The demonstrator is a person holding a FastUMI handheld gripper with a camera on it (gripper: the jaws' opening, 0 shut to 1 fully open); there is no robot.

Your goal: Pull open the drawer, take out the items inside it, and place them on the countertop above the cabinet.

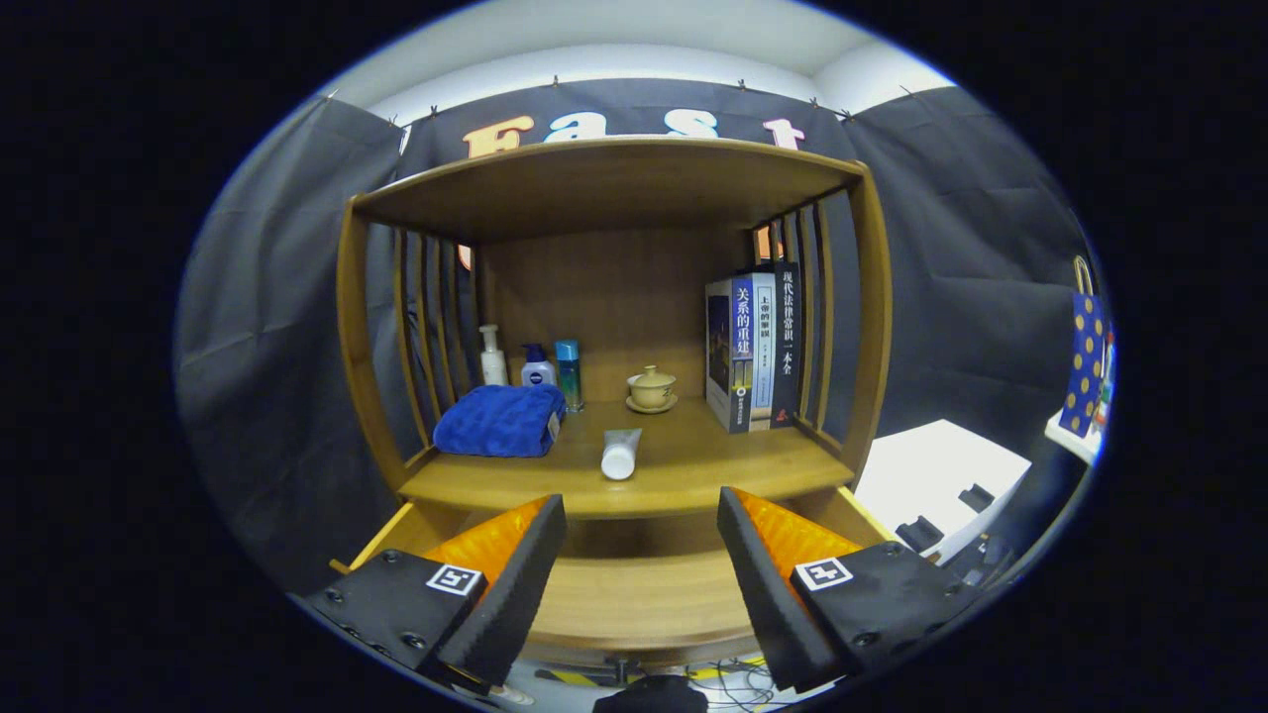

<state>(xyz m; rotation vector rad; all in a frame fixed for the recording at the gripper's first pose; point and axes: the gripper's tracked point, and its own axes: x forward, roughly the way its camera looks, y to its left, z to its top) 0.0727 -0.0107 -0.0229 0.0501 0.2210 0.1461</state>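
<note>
The two-finger gripper [641, 564] is shown with its fingers spread wide and empty above the pulled-out wooden drawer [634, 594], whose visible floor is bare. A white plastic tube [620, 454] is seen lying on its side on the wooden countertop [693, 465], between a folded blue towel [500, 420] and upright books [753, 352]; it is judged light, smooth and slightly squashy, best taken across its middle. Three small bottles [535, 364] and a lidded ceramic cup [651, 388] are ranged behind it.
</note>
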